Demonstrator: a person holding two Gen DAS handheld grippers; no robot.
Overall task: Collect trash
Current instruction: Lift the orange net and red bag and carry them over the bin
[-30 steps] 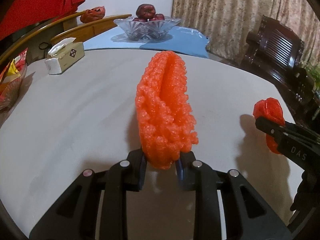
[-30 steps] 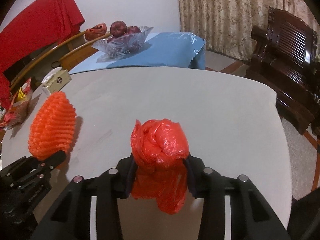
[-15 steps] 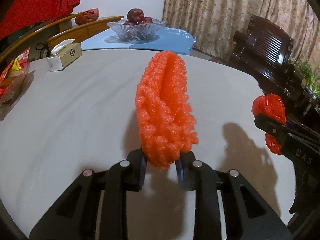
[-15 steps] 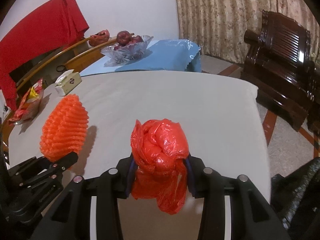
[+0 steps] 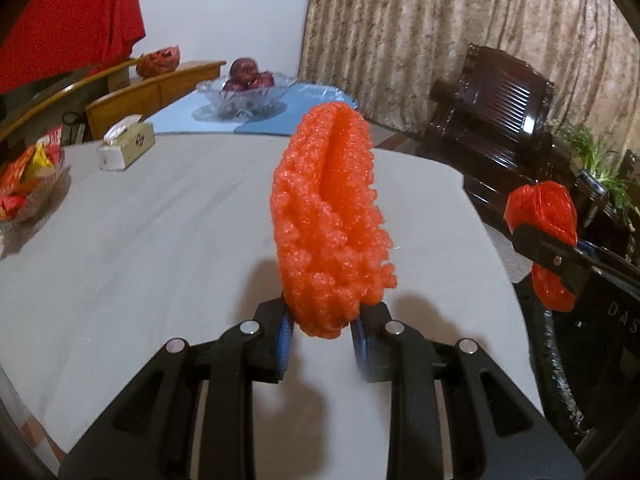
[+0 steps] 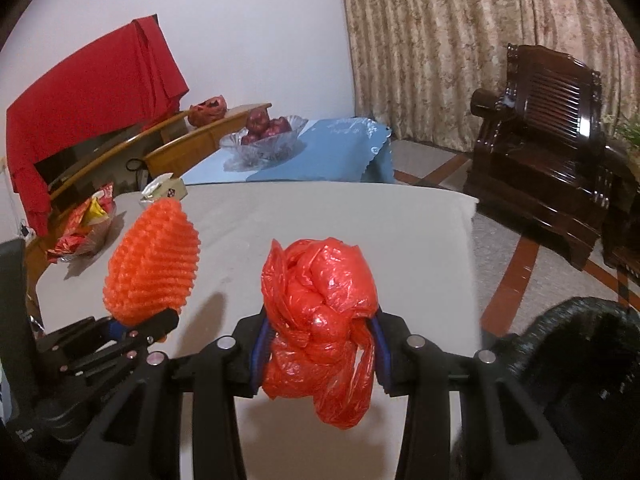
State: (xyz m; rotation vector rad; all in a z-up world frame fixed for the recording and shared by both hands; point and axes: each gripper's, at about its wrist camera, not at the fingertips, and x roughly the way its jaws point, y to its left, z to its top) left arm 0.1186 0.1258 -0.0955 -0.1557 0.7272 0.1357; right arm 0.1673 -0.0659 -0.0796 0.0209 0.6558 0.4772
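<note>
Two pieces of trash are in view, one per gripper. The first is an orange foam net sleeve (image 5: 332, 224), knobbly and mesh-textured, folded into a long pouch with a slit along its top. The left gripper (image 5: 322, 340) pinches its lower end between the blue-padded fingers, so the sleeve stands up and forward, held in the air above the near part of the table (image 5: 160, 240). From the right wrist view the same sleeve (image 6: 152, 268) shows as a ribbed orange cone over the table's left side.

The second is a crumpled red plastic bag (image 6: 320, 320), glossy and wadded into a ball with a loose tail hanging below. The right gripper (image 6: 320, 354) clamps it at the middle, above the table's near edge, close to its right side.

One white-covered table carries one tissue box (image 5: 126, 146) near its far left corner and one dish of red snack packets (image 5: 24, 184) at its left edge. Beyond it, one glass bowl of dark red apples (image 5: 248, 88) sits on a blue cloth (image 6: 320, 152). One dark wooden armchair (image 6: 552, 152) stands to the right, before a patterned curtain (image 6: 440, 40).
</note>
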